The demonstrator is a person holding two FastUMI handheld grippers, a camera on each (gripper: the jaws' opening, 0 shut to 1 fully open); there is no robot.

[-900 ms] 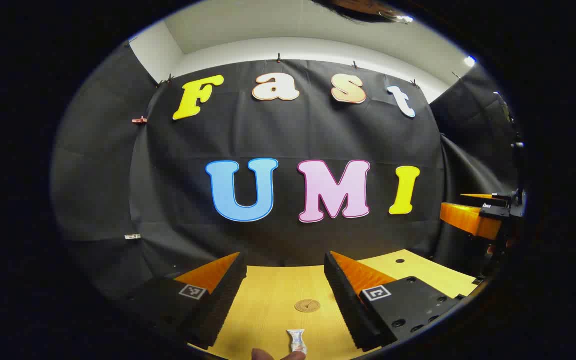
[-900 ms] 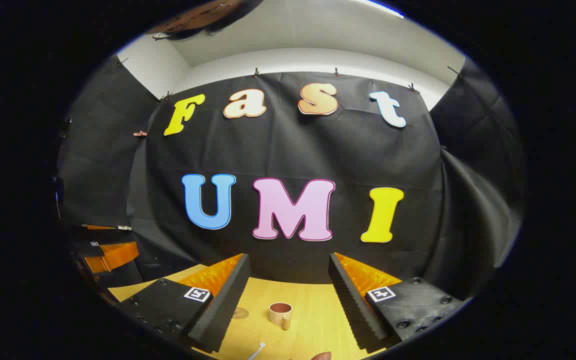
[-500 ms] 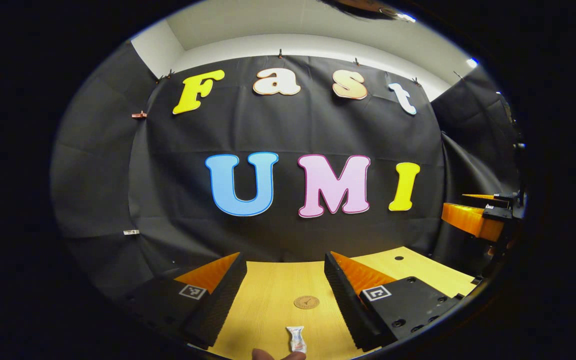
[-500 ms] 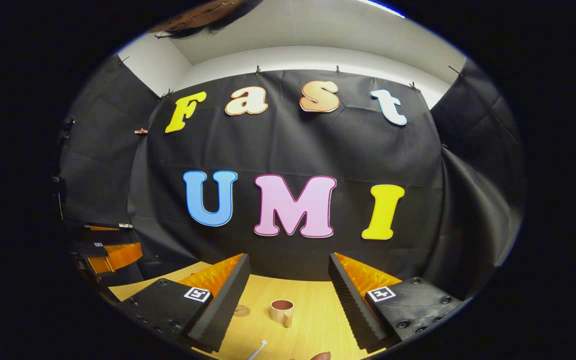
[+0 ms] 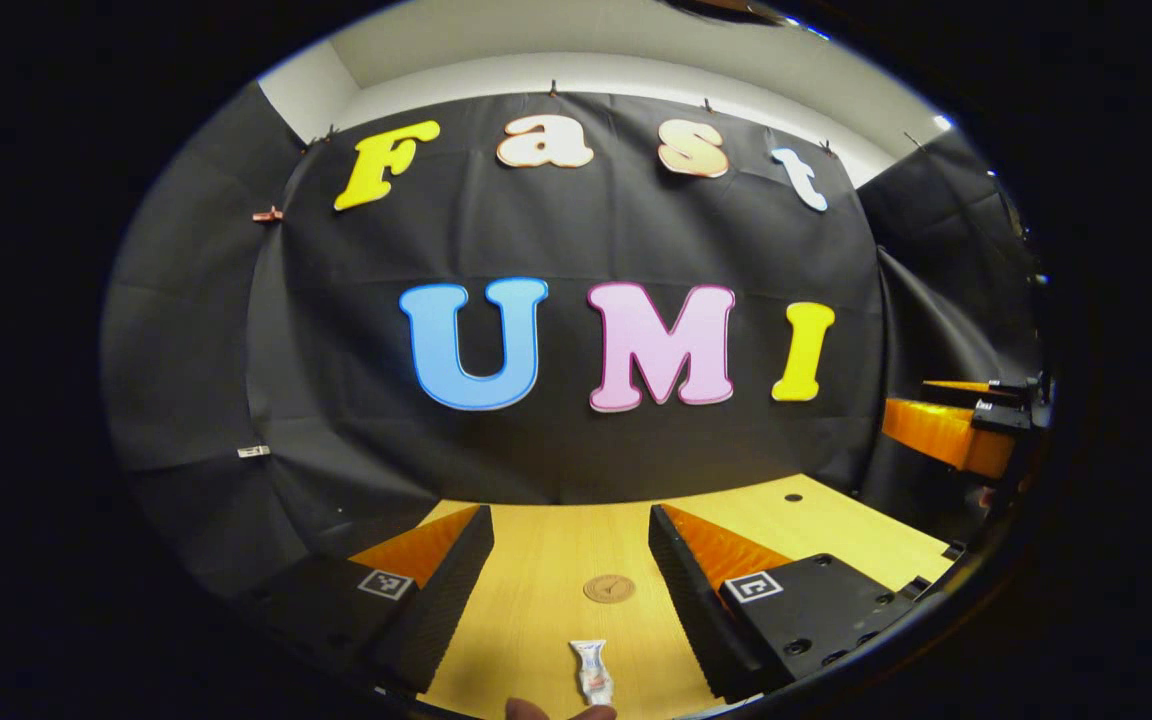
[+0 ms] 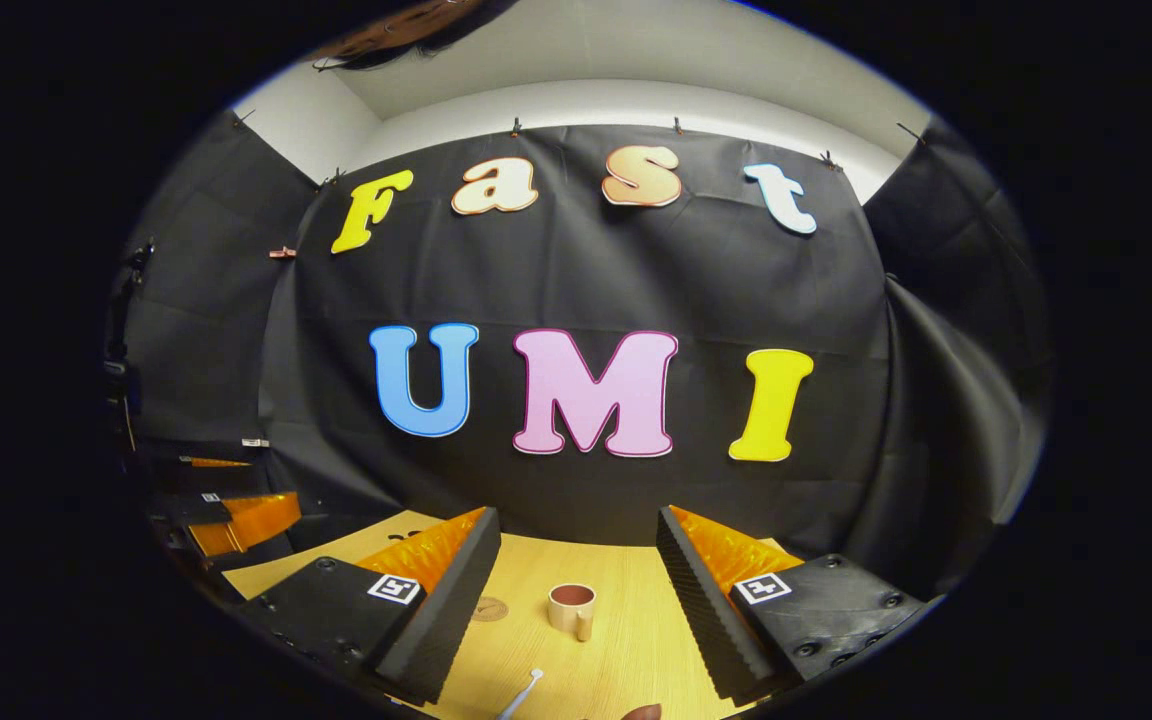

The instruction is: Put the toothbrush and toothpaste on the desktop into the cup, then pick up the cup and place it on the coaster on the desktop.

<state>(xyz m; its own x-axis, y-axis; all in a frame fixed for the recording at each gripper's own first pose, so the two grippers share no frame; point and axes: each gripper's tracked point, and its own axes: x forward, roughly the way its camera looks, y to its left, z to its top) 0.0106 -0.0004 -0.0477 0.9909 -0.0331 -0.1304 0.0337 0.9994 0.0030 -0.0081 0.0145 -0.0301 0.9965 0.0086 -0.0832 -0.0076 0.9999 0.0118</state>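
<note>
Toothpaste (image 5: 592,672) lies flat on the table (image 5: 546,590) before the coaster (image 5: 609,588); toothbrush (image 6: 521,693) lies before the upright, empty cup (image 6: 572,606). Left tongs (image 5: 570,590) and right tongs (image 6: 577,600), both spread and empty, hover above, presumably aligning for pickup.
</note>
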